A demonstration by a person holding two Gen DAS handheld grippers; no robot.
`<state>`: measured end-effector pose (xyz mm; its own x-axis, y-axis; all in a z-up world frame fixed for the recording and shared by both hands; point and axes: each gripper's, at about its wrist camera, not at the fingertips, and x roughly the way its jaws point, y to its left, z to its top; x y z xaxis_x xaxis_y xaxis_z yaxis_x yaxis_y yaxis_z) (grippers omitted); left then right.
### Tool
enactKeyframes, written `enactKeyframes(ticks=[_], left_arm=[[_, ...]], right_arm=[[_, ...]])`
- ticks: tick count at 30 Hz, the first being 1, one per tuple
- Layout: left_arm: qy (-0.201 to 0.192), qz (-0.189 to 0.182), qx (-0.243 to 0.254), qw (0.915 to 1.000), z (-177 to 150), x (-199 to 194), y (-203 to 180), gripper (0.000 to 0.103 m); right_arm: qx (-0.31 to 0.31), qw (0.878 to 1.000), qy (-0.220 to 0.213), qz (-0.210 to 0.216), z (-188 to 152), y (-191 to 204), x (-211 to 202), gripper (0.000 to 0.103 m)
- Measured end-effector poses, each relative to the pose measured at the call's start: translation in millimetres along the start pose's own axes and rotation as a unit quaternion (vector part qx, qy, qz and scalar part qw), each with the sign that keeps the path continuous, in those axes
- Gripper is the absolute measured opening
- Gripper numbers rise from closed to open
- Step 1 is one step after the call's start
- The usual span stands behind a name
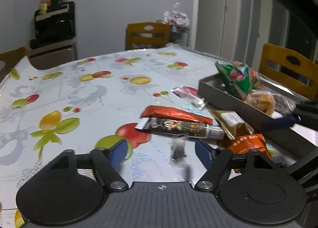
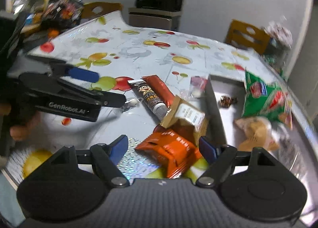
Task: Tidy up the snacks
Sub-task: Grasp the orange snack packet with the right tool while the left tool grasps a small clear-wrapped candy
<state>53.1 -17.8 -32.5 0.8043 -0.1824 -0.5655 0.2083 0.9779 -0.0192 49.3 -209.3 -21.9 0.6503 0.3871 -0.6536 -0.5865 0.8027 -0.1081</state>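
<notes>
My left gripper [image 1: 161,152] hovers low over the fruit-print table, open, with a small clear-wrapped candy [image 1: 177,148] lying loose between its blue pads. In the right wrist view the left gripper [image 2: 110,87] reaches in from the left toward that candy [image 2: 132,103]. My right gripper [image 2: 163,147] is open around an orange packet [image 2: 171,150] without pressing it. Beyond lie a gold labelled packet [image 2: 186,114], a dark cartoon bar [image 2: 147,96] and a red packet [image 2: 159,86]. The grey tray [image 2: 216,108] holds a green bag [image 2: 262,96], a wrapped bun [image 2: 256,130] and a small candy [image 2: 227,100].
A pink packet [image 1: 184,91] and a small white sweet [image 1: 197,101] lie by the tray's far corner. Wooden chairs [image 1: 147,35] stand around the table. A cabinet with black appliances [image 1: 53,29] stands at the wall. More snack bags [image 2: 59,9] are piled at the table's far left.
</notes>
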Motion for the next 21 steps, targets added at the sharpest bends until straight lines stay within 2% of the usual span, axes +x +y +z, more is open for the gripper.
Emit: enactKeyframes(ticks=[4, 7, 8, 10, 12, 15, 21], left_arm=[[0.017, -0.014, 0.003, 0.9998, 1, 10, -6, 0.055], [0.028, -0.020, 0.001, 0.9994, 2, 15, -8, 0.043], [0.031, -0.020, 0.002, 0.9993, 2, 17, -9, 0.042], [0.035, -0.019, 0.002, 0.9992, 2, 19, -9, 0.040], [0.035, -0.018, 0.003, 0.9992, 1, 19, -10, 0.038], [0.036, -0.015, 0.002, 0.9992, 2, 20, -9, 0.029], [0.034, -0.014, -0.001, 0.9993, 2, 21, -8, 0.027]], right_arm=[[-0.058, 0.998, 0.003, -0.004, 0, 2, 9, 0.079], [-0.046, 0.999, 0.019, 0.014, 3, -6, 19, 0.079], [-0.037, 0.999, 0.024, 0.019, 3, -8, 20, 0.079], [-0.023, 0.999, 0.030, 0.028, 4, -12, 21, 0.071], [-0.017, 0.999, 0.034, 0.031, 4, -11, 20, 0.071], [-0.014, 0.998, 0.041, 0.043, 3, -8, 16, 0.070], [-0.019, 0.996, 0.041, 0.078, 1, 1, 1, 0.070]])
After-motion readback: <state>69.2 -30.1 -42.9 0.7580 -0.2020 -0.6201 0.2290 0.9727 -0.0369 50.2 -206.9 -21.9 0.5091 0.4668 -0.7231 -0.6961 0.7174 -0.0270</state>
